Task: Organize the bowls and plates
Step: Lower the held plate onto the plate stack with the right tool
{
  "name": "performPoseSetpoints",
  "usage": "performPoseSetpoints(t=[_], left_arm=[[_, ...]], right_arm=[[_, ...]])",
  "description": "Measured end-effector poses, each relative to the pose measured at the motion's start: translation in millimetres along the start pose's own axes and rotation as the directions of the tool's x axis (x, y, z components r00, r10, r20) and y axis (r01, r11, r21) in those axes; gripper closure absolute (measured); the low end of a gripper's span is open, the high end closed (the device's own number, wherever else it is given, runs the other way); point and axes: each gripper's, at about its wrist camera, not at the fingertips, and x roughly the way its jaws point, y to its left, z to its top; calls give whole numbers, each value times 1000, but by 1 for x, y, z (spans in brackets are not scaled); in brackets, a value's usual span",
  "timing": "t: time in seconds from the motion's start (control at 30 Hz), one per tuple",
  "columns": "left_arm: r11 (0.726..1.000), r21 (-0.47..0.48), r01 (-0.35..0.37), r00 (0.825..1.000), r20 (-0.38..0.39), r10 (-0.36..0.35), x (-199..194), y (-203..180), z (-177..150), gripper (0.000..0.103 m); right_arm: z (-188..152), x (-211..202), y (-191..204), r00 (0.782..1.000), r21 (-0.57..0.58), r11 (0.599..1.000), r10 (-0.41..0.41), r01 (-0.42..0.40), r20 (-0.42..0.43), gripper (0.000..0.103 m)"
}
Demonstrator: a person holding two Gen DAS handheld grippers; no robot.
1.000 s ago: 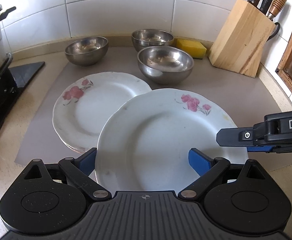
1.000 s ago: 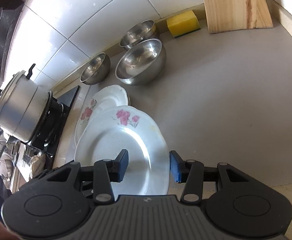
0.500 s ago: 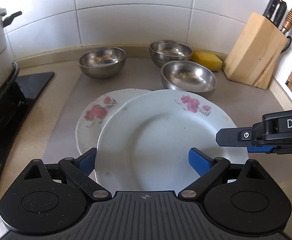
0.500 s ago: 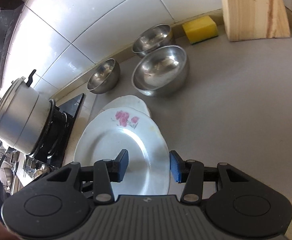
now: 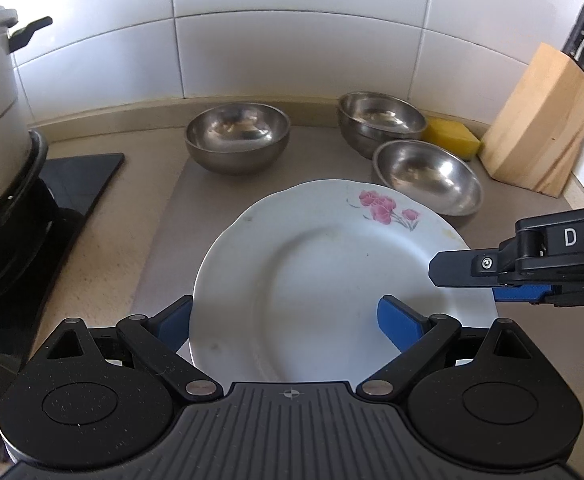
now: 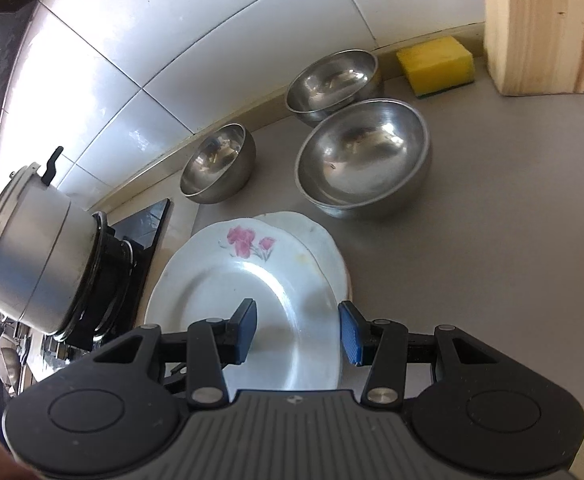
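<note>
**Flowered plate carried over the second plate, both grippers on its rim**

Bench (image 6: 511, 240), grey mat, fills the right of the right wrist frame; pot (image 6: 24, 260) on the stove at far left.

Three steel bowls (image 5: 238, 136) sit apart along the tiles in the upper middle, apparently not yet nested.

Flowered plate (image 5: 331, 280), centre frame, covers a second plate (image 6: 327, 240) that shows only at its right edge; likely being stacked.

Left gripper (image 5: 284, 320): jaws wide, rim between them; grip unclear. Right gripper (image 6: 297, 330): jaws straddle the right rim, one pad above and one outside; whether they pinch, I cannot tell.
</note>
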Motion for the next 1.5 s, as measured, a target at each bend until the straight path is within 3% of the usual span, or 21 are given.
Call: performPoseSetpoints(t=[0.67,0.9,1.5], left_arm=[[999,13,49,997,-65,-48,43,38,25,11],[996,13,92,991,-102,-91,55,35,26,11],[993,25,118,988,-106,-114,56,35,24,12]], right_arm=[[29,56,20,998,31,998,-59,60,-33,77],[30,56,16,993,15,995,-99,100,-58,77],[23,54,24,986,-49,986,-163,160,-46,74]])
